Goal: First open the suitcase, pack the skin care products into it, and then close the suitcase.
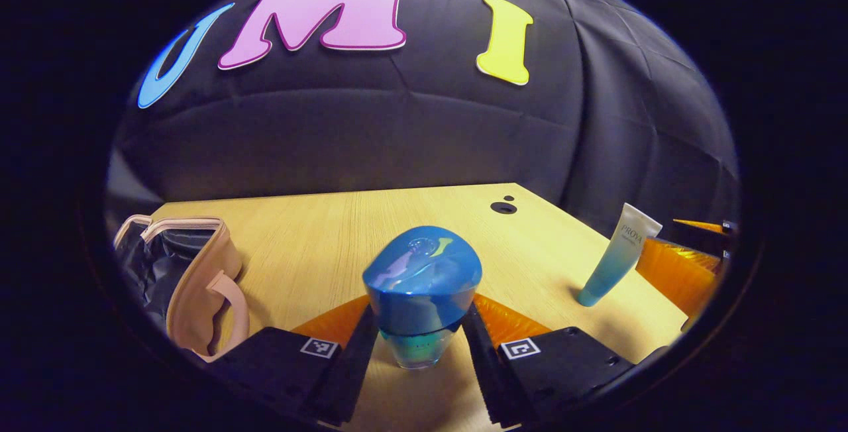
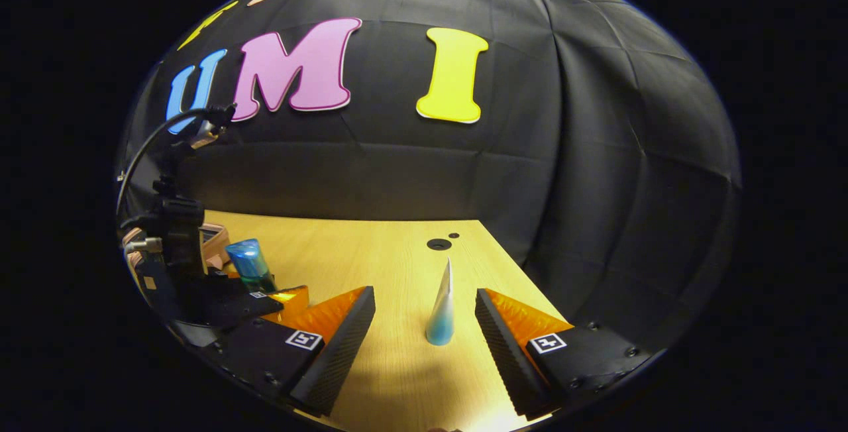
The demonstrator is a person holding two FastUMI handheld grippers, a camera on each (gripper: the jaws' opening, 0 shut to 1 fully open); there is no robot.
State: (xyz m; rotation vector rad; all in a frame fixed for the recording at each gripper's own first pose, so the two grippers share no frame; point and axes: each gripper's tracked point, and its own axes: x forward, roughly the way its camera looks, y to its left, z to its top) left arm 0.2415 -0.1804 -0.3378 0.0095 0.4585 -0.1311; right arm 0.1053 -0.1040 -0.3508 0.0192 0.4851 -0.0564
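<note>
Blue-capped clear glass bottle (image 1: 422, 296) is sitting between the left gripper (image 1: 420, 346) fingers in the left gripper view; both fingers look to be pressing its sides just under the cap, so I'm reading the jaws as clamped on it, probably for the carry to the case. Bottle is standing upright near the front edge of the light wood tabletop (image 1: 371, 226). Beige soft suitcase (image 1: 175, 273) with dark lining is lying open at the left edge, flap folded toward the middle, so the opening step looks done. White-to-teal squeeze tube (image 1: 619, 254) is standing cap-down near the right edge, just beside the other gripper's orange body.

Right gripper view: right gripper (image 2: 424, 332) jaws are spread wide, flanking the squeeze tube (image 2: 442, 306) with clear gaps on both sides, touching nothing. Tube is standing upright near the right front corner, centred for a pinch. Left gripper (image 2: 255, 286) is showing far left with the bottle (image 2: 248, 263) upright in it, suitcase edge (image 2: 212, 241) behind. Packing looks just started; nothing visible inside the case.
</note>
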